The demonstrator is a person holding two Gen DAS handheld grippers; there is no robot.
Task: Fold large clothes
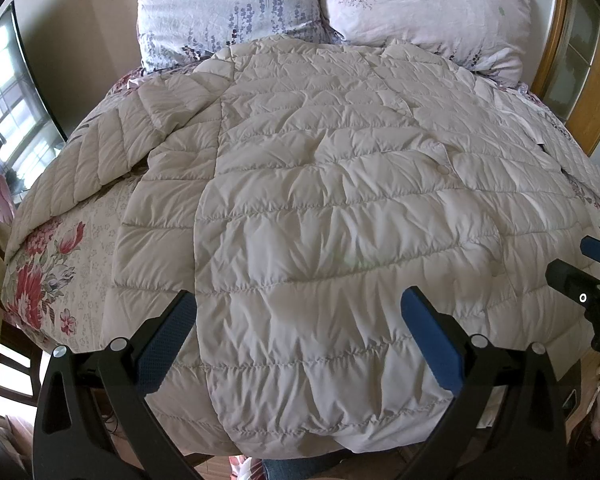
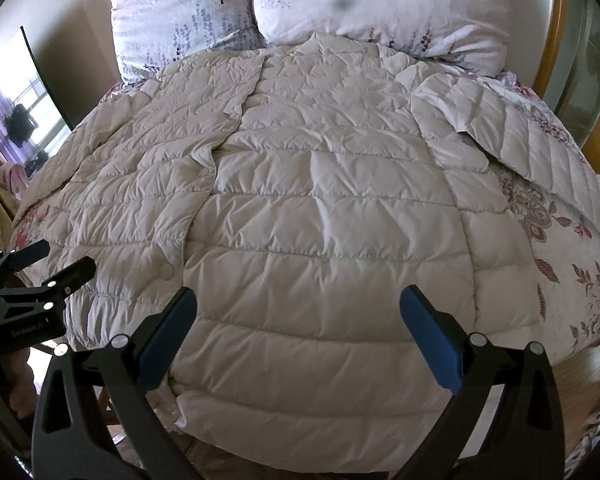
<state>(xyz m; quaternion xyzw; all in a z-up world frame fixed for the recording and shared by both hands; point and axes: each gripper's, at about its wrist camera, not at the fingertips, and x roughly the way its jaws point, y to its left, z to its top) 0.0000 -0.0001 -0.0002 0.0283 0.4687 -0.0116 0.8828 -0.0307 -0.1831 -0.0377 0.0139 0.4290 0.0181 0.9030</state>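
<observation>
**Handheld grippers: appearance**

Left gripper (image 1: 298,300): two black, triangular-cutout fingers with blue textured pads (image 1: 430,338) and round silver screws near each hinge. Right gripper (image 2: 298,300): same black frame, blue pads (image 2: 428,336), silver screws. At 9 o'clock in the right view, the other unit's black body shows faint grey lettering.
</observation>
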